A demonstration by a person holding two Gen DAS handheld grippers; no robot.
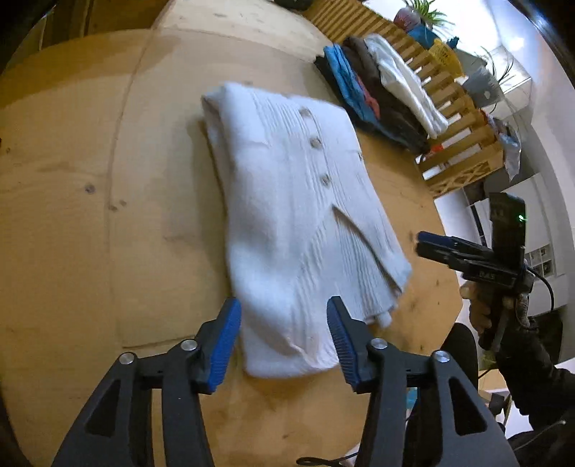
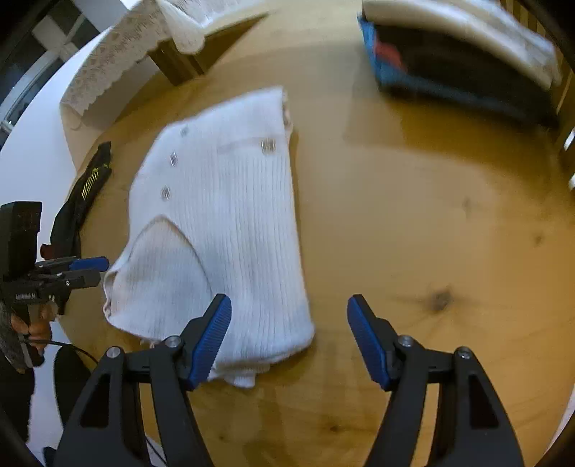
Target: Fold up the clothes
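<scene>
Underneath everything lies a round wooden table (image 1: 72, 215), pale and knotty, with white walls and a white floor beyond its rim. Behind it stands a slatted wooden crate (image 1: 463, 143), where bags and potted plants (image 1: 427, 14) sit along the top. Against the crate rests a pile of folded clothes (image 1: 377, 93): blue, dark brown and white pieces, touching one another. A white ribbed cardigan (image 1: 298, 215) with buttons lies folded near the table's middle, well apart from that pile. On the far left edge in the right wrist view lies a dark strap (image 2: 90, 186), and a lace cloth (image 2: 118, 54) drapes over something beyond it. Bare wood lies wide on both sides of the cardigan. Left gripper (image 1: 284, 341) hovers over the cardigan's near end, fingers spread, gripping nothing. Right gripper (image 2: 289, 345) is likewise spread, one finger over the cardigan's corner, the other over bare wood.
</scene>
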